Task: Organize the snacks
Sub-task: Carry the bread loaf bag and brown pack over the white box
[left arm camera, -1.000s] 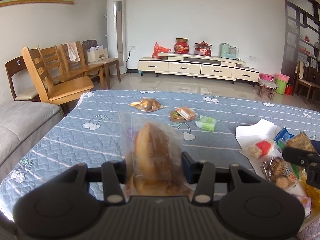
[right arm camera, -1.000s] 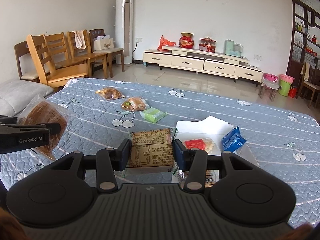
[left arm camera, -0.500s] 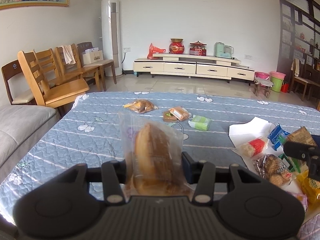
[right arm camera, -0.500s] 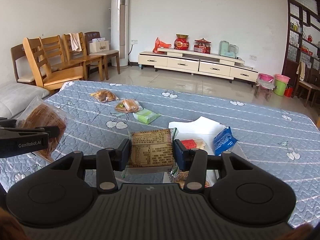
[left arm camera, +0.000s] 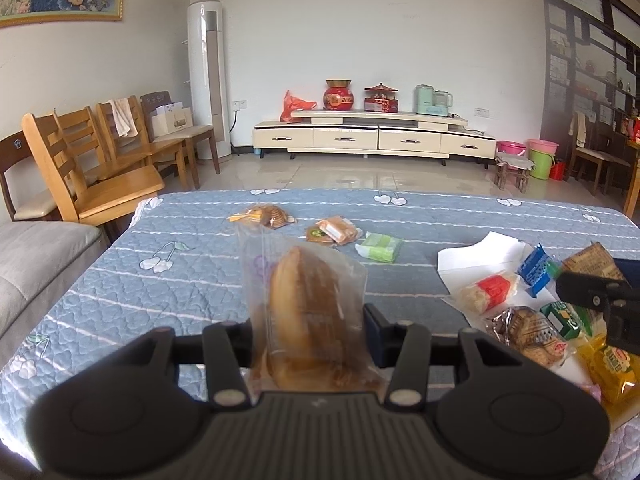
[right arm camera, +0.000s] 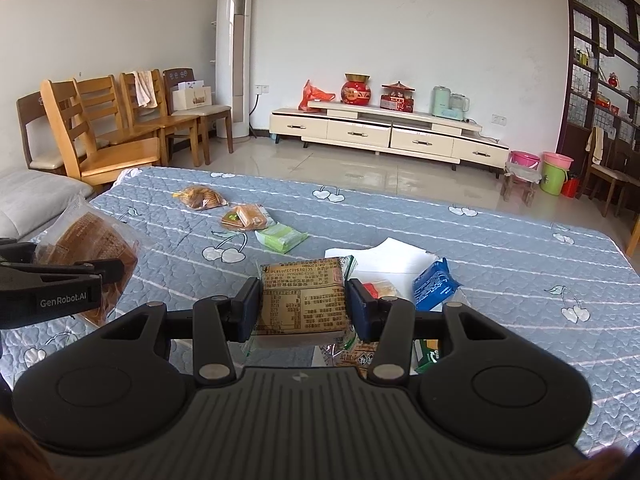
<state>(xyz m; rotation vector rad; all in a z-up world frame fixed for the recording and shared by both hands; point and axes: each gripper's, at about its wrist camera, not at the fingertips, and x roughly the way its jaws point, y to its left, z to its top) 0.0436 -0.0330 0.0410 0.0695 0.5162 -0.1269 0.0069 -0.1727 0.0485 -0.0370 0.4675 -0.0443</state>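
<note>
A: What does the left gripper (left arm camera: 308, 332) have?
B: Its jaws are clamped on a clear plastic packet with a golden-brown pastry inside (left arm camera: 308, 312). The packet stands upright between the pads, its top seal crinkled, lifted above the blue quilted cloth with cherry prints (left arm camera: 120, 280).

A: And the right gripper (right arm camera: 304, 304)?
B: Its jaws are closed on a flat tan snack packet with black printed text and a green-edged seal (right arm camera: 302, 300), the printed face turned to the camera, held above the heap.

A: What does each view add?
B: The left wrist view shows the heap on a white sheet of paper (left arm camera: 476, 252) at the right: a red-and-white wrapped snack (left arm camera: 490, 290), a blue wrapper (left arm camera: 536, 270), a brown patterned biscuit packet (left arm camera: 528, 334), a small green carton (left arm camera: 564, 318) and a yellow packet (left arm camera: 608, 364). From the right wrist view most of that heap is hidden behind the held packet, but the pastry packet shows from its side, with the left gripper's finger (right arm camera: 60, 276) across it.

A: Anything set apart?
B: Three items lie in a row further along the cloth: a clear bag of round biscuits (left arm camera: 264, 216), an orange-wrapped snack (left arm camera: 334, 230) and a pale green packet (left arm camera: 380, 246).
</note>
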